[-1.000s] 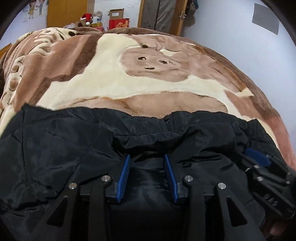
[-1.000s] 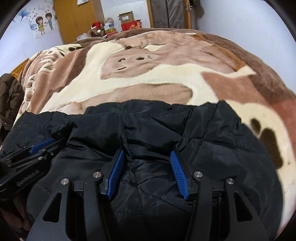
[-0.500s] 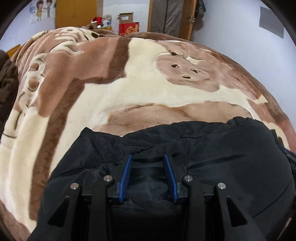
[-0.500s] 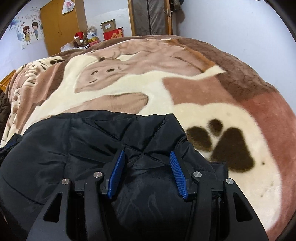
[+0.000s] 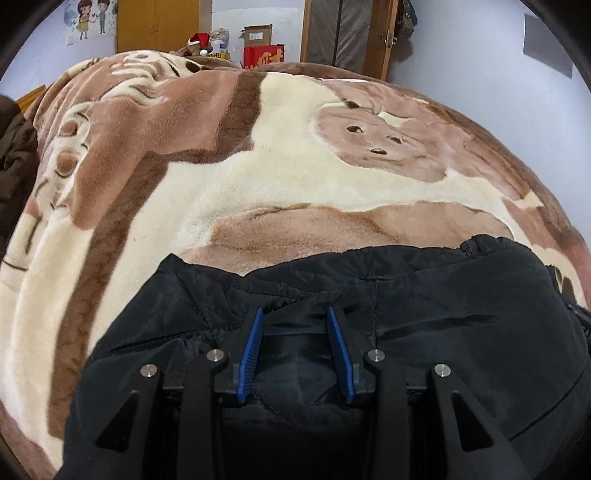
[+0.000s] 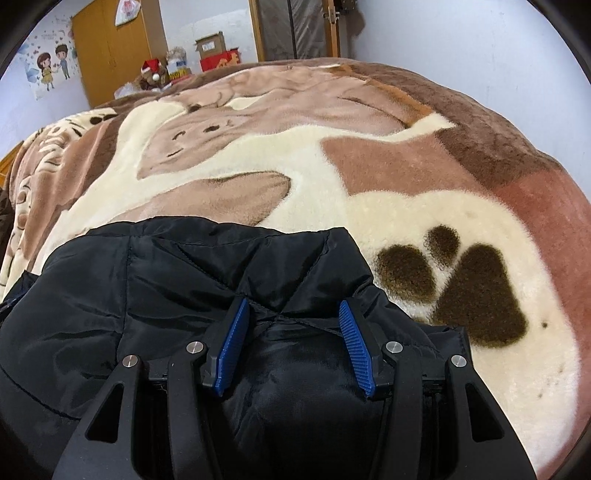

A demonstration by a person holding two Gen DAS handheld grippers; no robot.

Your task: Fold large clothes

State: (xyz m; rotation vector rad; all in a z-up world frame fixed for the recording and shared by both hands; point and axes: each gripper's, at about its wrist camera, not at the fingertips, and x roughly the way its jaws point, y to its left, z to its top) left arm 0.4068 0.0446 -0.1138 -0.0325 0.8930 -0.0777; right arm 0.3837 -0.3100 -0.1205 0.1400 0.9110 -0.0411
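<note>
Gripping a bunched fold of the black jacket (image 5: 424, 306) between its blue pads (image 5: 250, 350), the left gripper (image 5: 295, 314) sits low over the near edge of the bed, fingers narrowed around the cloth. The right gripper (image 6: 293, 306) does the same at the jacket's (image 6: 166, 280) other end, its pads (image 6: 356, 347) a little wider apart with quilted fabric bulging up between them. The jacket lies across the near part of a plush brown and cream blanket (image 5: 258, 184), its zipper end showing at the far edge on the right side of the left view. Just beyond the right gripper is a dark paw print (image 6: 472, 288) on the blanket (image 6: 369, 166). A brown garment (image 5: 14, 155) lies at the bed's left edge. Farther back stand a red box (image 5: 264, 57), a cardboard box (image 5: 255, 35), a Santa hat (image 5: 197, 38), a wooden wardrobe (image 6: 110, 44) and a cartoon wall sticker (image 6: 51, 66).
</note>
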